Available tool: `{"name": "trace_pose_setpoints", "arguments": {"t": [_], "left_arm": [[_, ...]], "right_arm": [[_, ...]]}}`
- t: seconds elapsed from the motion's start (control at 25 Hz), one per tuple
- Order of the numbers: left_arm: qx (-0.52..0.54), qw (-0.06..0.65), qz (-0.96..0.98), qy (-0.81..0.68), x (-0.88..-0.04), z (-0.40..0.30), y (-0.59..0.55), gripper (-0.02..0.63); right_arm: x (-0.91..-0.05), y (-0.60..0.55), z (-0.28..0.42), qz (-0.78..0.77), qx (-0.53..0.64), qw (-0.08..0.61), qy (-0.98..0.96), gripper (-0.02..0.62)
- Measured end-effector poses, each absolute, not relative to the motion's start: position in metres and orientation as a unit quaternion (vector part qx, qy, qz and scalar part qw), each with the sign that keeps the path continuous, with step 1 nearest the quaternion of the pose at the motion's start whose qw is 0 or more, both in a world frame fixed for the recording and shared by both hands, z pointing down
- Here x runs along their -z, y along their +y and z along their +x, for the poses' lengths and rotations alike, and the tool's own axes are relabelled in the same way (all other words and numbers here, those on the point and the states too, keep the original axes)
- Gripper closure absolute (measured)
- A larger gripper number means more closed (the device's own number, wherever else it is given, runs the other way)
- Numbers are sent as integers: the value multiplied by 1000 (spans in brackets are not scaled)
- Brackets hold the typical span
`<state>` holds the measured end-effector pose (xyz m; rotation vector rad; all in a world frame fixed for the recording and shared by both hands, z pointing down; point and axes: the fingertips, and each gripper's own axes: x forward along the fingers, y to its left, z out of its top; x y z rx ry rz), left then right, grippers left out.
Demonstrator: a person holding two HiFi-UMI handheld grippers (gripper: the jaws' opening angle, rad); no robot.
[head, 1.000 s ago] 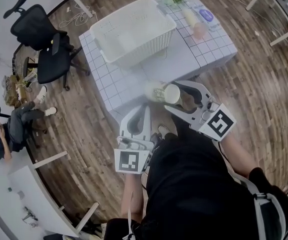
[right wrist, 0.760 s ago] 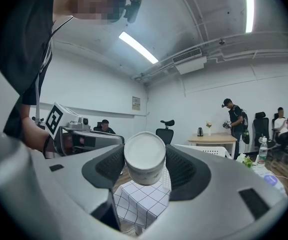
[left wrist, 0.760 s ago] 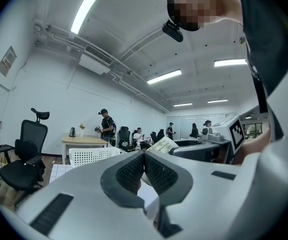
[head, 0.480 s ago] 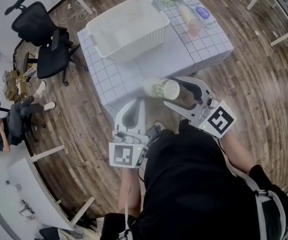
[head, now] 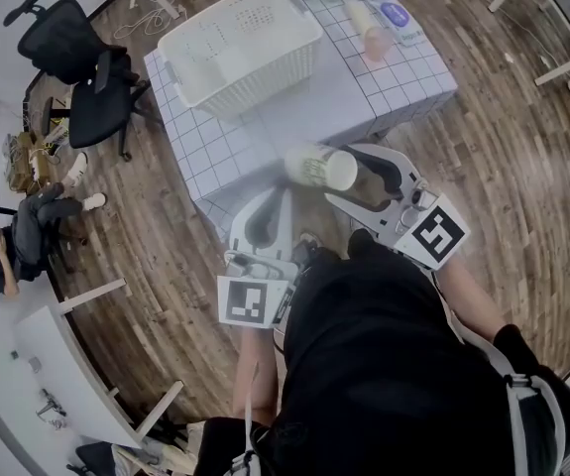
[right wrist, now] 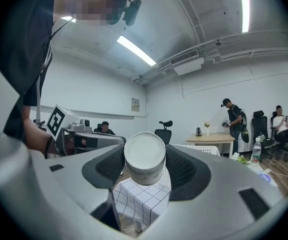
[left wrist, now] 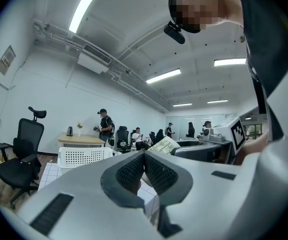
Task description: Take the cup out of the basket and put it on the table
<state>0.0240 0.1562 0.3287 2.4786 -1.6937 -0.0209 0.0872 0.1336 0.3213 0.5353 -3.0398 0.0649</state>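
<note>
A: Cup (head: 316, 166) was pinched sideways by right gripper (head: 336, 177) over table (head: 364, 97) edge, outside basket (head: 265, 65) — flat end seen only in right gripper view.
B: Left gripper (head: 281, 196) was pressed together, empty — cup grip was unchanged from earlier.

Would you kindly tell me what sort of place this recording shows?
Most likely an open office or lab workspace: black office chairs on a wood-pattern floor, strip ceiling lights, and seated people in the background.
</note>
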Motion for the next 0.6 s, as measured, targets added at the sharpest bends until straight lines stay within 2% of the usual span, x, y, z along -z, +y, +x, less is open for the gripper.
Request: {"name": "trace_pose_setpoints", "arguments": {"t": [0.6], "left_arm": [[0,69,816,-574,-327,33,166,597]], "right_arm": [[-322,141,93,162,-23,28,-986,328]]}}
